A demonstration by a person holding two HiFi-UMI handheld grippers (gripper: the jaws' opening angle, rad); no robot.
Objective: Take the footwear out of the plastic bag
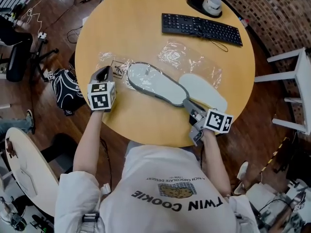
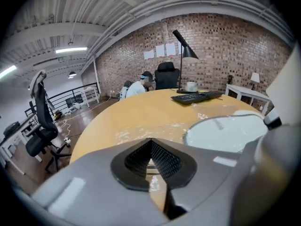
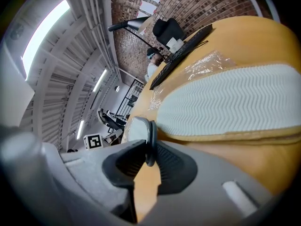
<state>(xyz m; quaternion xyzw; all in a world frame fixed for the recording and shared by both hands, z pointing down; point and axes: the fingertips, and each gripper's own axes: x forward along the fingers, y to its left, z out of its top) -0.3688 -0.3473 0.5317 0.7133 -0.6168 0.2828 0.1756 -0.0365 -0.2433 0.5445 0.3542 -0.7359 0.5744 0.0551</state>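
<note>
A grey-rimmed slipper (image 1: 153, 83) lies slanted across the round wooden table (image 1: 146, 18), its toe end by a crumpled clear plastic bag (image 1: 112, 63). My right gripper (image 1: 187, 105) is shut on that slipper's heel rim; in the right gripper view the thin rim (image 3: 150, 138) is pinched between the pads. A second slipper (image 1: 204, 92) lies sole up just right of it, its white zigzag sole (image 3: 230, 105) close by. My left gripper (image 1: 103, 73) rests on the bag's left end, jaws closed with plastic film (image 2: 151, 172) between them. The held slipper (image 2: 225, 132) shows to its right.
Another clear plastic sheet (image 1: 192, 59) lies flat behind the slippers. A black keyboard (image 1: 201, 29) and a lamp base (image 1: 206, 6) sit at the table's far side. White furniture (image 1: 296, 89) stands to the right, and a black bag (image 1: 65, 91) lies on the floor at left.
</note>
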